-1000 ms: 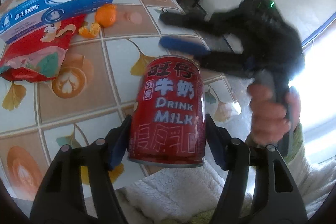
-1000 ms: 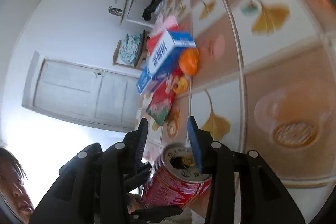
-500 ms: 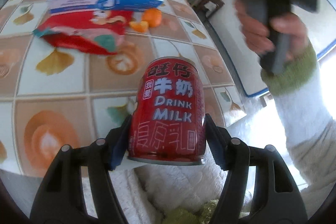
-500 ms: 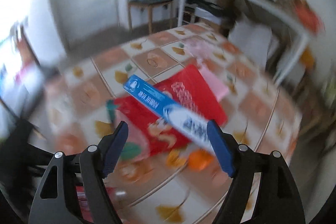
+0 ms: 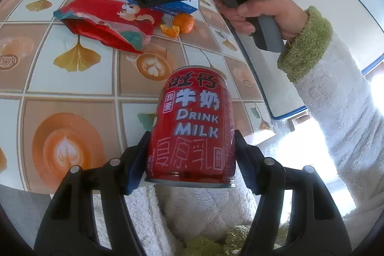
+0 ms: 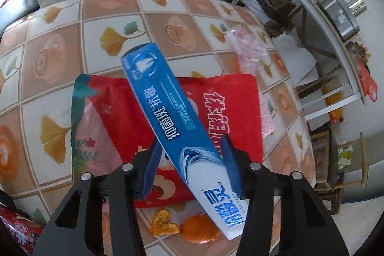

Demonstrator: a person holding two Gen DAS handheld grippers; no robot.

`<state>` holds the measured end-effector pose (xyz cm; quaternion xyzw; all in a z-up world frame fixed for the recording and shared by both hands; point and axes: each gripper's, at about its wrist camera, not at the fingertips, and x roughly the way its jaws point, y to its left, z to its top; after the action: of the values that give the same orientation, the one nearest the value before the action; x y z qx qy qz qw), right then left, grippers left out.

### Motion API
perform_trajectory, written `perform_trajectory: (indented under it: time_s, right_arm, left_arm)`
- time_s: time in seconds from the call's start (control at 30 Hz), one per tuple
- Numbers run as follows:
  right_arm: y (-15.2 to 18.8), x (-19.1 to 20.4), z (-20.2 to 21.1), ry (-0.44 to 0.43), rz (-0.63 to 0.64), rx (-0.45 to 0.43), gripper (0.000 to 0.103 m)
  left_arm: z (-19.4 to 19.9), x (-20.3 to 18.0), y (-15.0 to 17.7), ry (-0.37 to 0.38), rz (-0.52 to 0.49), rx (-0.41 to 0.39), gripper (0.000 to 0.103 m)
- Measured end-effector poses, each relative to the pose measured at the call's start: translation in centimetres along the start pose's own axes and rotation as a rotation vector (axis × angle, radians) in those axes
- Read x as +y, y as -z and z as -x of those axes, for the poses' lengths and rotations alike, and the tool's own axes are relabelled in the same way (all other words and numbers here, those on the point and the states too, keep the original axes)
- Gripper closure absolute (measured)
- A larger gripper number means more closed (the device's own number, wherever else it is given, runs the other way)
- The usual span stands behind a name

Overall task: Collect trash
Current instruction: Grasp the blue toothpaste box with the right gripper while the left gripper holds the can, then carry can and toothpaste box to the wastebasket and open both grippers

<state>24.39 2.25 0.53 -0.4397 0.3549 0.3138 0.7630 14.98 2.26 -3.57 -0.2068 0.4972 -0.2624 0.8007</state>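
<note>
Toothpaste box (image 6: 177,126) is the piece in hand: it lies slantwise on top of the red snack bag (image 6: 237,97), running from about eleven o'clock down to five o'clock in the right wrist view. The right gripper (image 6: 192,164) straddles its near end with jaws closing; the blue pads sit at either long edge, and contact looks likely but is not certain. A good grip would probably be square across the narrow width, gentle enough not to crush the card, followed by a straight lift so the bag beneath is not dragged.

Table (image 5: 72,88), with its ginkgo and coffee-cup tiles, carries the rest. Crumpled clear plastic (image 6: 247,44) lies past the bag at one o'clock. At six o'clock, just beside the box's near end, sit a mandarin (image 6: 199,232) and a scrap of orange peel (image 6: 165,224); a lowered finger could knock either one.

Left gripper (image 5: 192,160) stands fairly wide, clamped on the red milk can (image 5: 192,126), holding it at the table's near edge above a white fleecy garment (image 5: 199,212).
</note>
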Motion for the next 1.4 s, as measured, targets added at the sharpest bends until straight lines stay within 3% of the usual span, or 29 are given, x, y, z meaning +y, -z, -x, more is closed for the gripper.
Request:
perform_trajectory:
  time_s: [0.27, 0.53, 0.67, 0.77, 1.0, 1.4]
  right_arm:
    - [1.3, -3.0, 6.4, 0.097, -0.118, -0.127, 0.065]
    - [7.3, -4.9, 15.1, 0.14, -0.357, -0.248, 0.066]
    - [11.7, -5.8, 17.8, 0.085, -0.548, -0.291, 0.066]
    - [15.7, -5.9, 19.1, -0.012, -0.713, -0.313, 0.067]
    - [23.8, -4.6, 18.8, -0.184, -1.014, -0.334, 0.067]
    - [29.4, -3.9, 19.0, -0.265, -1.176, -0.411, 0.067]
  left_arm:
    - [0.1, 0.0, 0.1, -0.013, 0.014, -0.005, 0.04]
    - [0.1, -0.2, 0.2, -0.035, 0.037, -0.021, 0.04]
    - [0.2, -0.3, 0.3, -0.046, 0.047, -0.031, 0.04]
    - [0.4, -0.4, 0.4, -0.056, 0.054, -0.037, 0.04]
    - [1.3, -0.8, 0.5, -0.088, 0.067, -0.063, 0.041]
    - [3.4, -3.5, 0.0, -0.112, 0.051, -0.122, 0.041]
